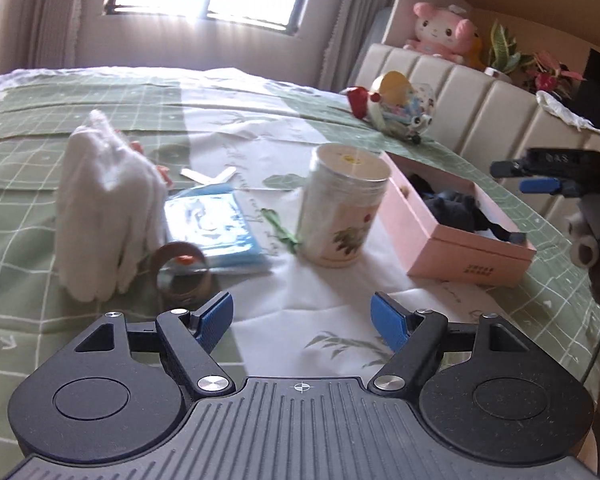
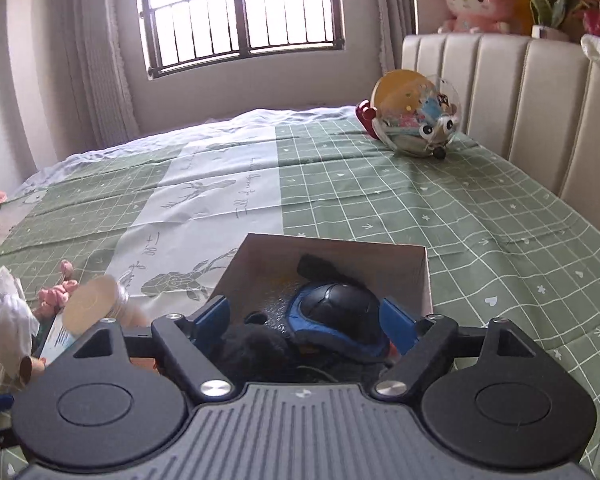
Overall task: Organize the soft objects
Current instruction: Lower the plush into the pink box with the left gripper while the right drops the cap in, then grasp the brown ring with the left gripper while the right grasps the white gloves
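**White gloves to the left, box to the right**

On the far left of the left wrist view the white gloves stand in an upright bundle on the green checked bed cover, with the long axis nearly vertical. They lie ahead and to the left of the left gripper, which is clearly the nearer of the 2. I judge the next grasp belongs to this gripper, and it must turn left to reach them.

Beside the gloves there is a brown tape roll, then a blue packet, and then a tall white canister, almost straight ahead.

The left gripper has its jaws wide apart and holds nothing.

Further right is the pink box, already with dark soft items inside. The right gripper hangs over this box, jaws spread on both sides of a dark blue padded item. Whether the pads touch it I cannot tell; it seems not gripped.
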Tool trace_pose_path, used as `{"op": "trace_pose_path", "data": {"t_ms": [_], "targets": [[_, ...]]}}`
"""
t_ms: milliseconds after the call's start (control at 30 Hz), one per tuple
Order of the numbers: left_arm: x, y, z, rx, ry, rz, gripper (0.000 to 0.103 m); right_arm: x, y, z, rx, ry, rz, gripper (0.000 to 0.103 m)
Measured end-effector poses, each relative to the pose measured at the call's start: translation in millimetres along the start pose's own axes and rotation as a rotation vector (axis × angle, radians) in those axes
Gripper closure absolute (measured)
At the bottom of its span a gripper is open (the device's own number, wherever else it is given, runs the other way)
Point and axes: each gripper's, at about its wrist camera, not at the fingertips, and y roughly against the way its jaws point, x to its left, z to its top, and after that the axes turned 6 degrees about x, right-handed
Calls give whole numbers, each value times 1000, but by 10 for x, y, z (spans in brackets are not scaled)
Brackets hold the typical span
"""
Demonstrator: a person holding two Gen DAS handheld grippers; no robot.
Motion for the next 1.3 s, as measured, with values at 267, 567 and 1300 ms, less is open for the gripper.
{"op": "trace_pose_path", "data": {"t_ms": [267,567,1300], "targets": [[461,107,42,-48,118,91,22,842,231,-780,-37,131,83,19],[494,-350,168,-46,106,179,23,1403,233,-1328,6,332,129,19],[1018,634,-106,-70,160,184,54,2898,-499,131,191,215,457,19]]}}
